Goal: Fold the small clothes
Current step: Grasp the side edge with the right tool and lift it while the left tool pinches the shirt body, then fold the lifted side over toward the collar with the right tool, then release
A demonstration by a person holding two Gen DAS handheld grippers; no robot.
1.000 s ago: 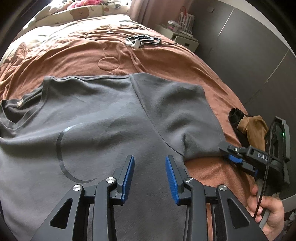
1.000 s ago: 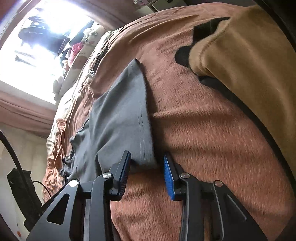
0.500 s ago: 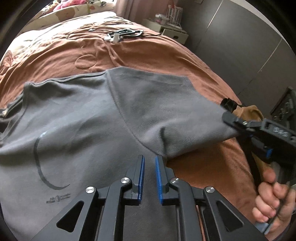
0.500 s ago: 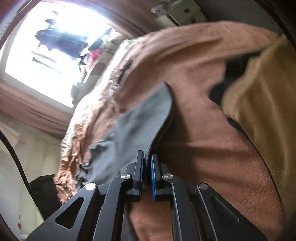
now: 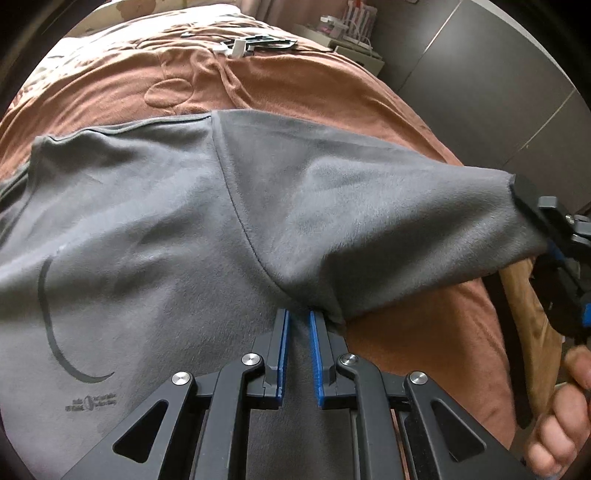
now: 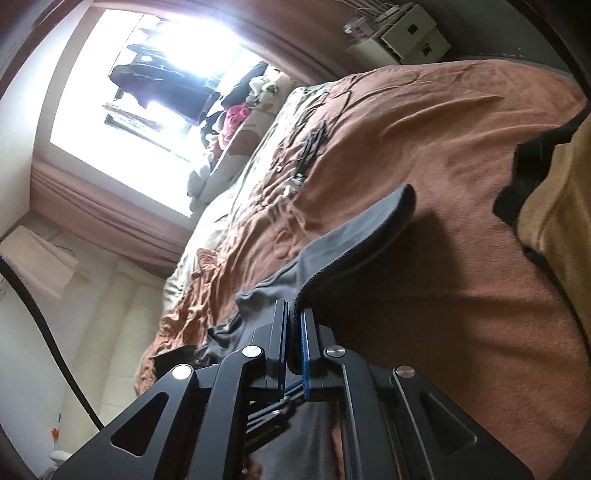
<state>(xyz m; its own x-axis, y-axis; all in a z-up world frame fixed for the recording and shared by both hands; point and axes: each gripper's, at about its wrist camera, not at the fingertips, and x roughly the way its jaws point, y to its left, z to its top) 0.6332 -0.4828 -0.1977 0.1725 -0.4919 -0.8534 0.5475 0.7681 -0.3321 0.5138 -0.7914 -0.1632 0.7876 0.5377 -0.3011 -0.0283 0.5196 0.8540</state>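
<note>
We see a grey T-shirt (image 5: 155, 229) spread on the bed (image 5: 295, 88). The left tongs (image 5: 297, 325) pinch its fabric at the armpit seam; the right tongs (image 6: 294, 325), clamped on the sleeve hem (image 5: 506, 206), hold it raised at right.

A home bedroom: a bed (image 5: 314, 85) under a brown blanket, curtained window (image 6: 140, 85), white nightstand (image 6: 402, 33)

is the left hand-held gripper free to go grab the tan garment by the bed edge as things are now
Probably not. The left hand-held gripper is shut on the grey t-shirt near the armpit, and the right hand-held gripper, holding the lifted sleeve, sits in front of the tan garment.
</note>
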